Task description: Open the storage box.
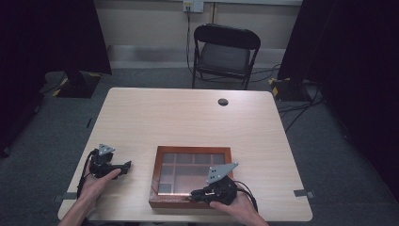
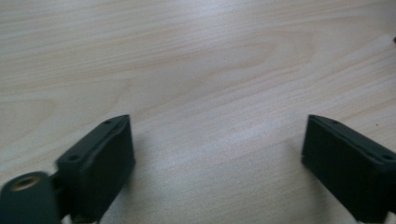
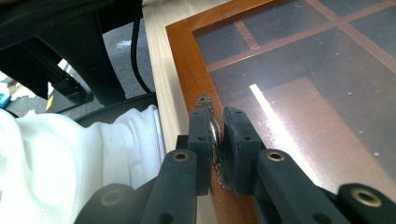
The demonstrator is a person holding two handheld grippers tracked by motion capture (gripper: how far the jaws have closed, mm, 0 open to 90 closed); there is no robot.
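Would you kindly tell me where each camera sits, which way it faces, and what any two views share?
High view: above the person's side, looking forward and down on the table; forearms, left gripper and right gripper show.
Left gripper view: on the left gripper, looking at bare tabletop; jaws apart.
Right gripper view: on the right gripper, looking along the wooden box; jaws pinch its metal clasp; a white sleeve shows.
High and right gripper views share the box.

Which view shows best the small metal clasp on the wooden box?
The right gripper view: the right gripper pinches the metal clasp at the wooden box rim, close up. In the high view the clasp is too small to tell; the left gripper view faces bare table.
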